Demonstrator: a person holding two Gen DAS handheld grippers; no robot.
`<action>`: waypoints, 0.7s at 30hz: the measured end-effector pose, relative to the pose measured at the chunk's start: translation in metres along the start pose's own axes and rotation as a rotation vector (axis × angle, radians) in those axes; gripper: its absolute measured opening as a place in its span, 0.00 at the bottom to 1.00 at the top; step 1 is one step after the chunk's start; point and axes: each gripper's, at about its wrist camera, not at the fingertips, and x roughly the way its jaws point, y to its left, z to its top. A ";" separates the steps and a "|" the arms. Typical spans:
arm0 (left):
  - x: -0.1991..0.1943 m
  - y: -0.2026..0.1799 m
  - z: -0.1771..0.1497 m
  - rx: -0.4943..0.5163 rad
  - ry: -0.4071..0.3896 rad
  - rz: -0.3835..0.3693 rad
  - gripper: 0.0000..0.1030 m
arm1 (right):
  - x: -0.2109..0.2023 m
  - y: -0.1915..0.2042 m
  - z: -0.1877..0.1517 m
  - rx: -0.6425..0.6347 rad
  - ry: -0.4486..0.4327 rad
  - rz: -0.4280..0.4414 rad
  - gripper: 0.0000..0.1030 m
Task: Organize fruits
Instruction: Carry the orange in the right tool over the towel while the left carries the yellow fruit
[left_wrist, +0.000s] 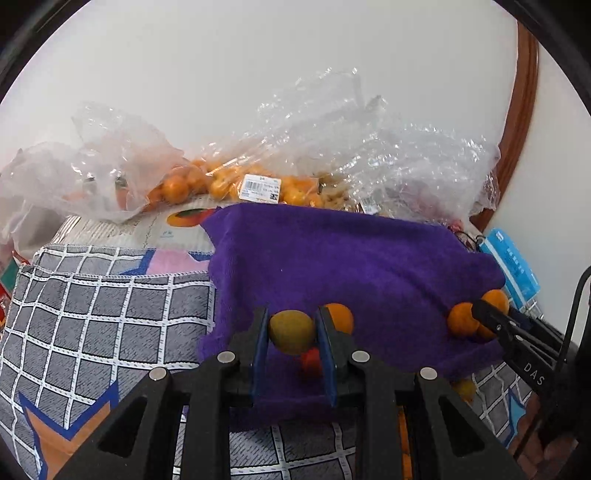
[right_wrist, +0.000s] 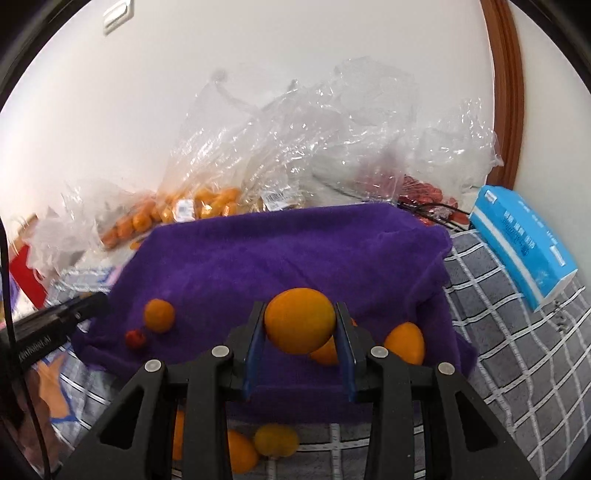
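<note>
Left tool (left_wrist: 291, 332) clamps a yellowish fruit (left_wrist: 291, 331); right tool (right_wrist: 300, 325) clamps an orange (right_wrist: 300, 320). Releasing carelessly may roll either off the purple towel (left_wrist: 332, 258).

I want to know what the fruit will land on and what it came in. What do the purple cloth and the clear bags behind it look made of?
Purple cloth: looks like plush microfibre or terry towelling, matte, with a fuzzy nap and soft folds. Clear bags: thin plastic film, glossy, crinkled with sharp highlights, fruit showing through, printed barcode labels stuck on.
</note>
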 end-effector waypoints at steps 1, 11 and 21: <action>0.002 -0.001 -0.001 0.001 0.005 0.003 0.24 | 0.001 0.000 -0.001 -0.009 -0.002 -0.004 0.34; 0.014 -0.008 -0.005 0.023 0.034 0.034 0.24 | 0.012 -0.001 -0.008 -0.011 0.026 0.050 0.34; 0.017 -0.010 -0.007 0.033 0.037 0.059 0.24 | 0.015 0.002 -0.013 -0.025 0.017 0.052 0.35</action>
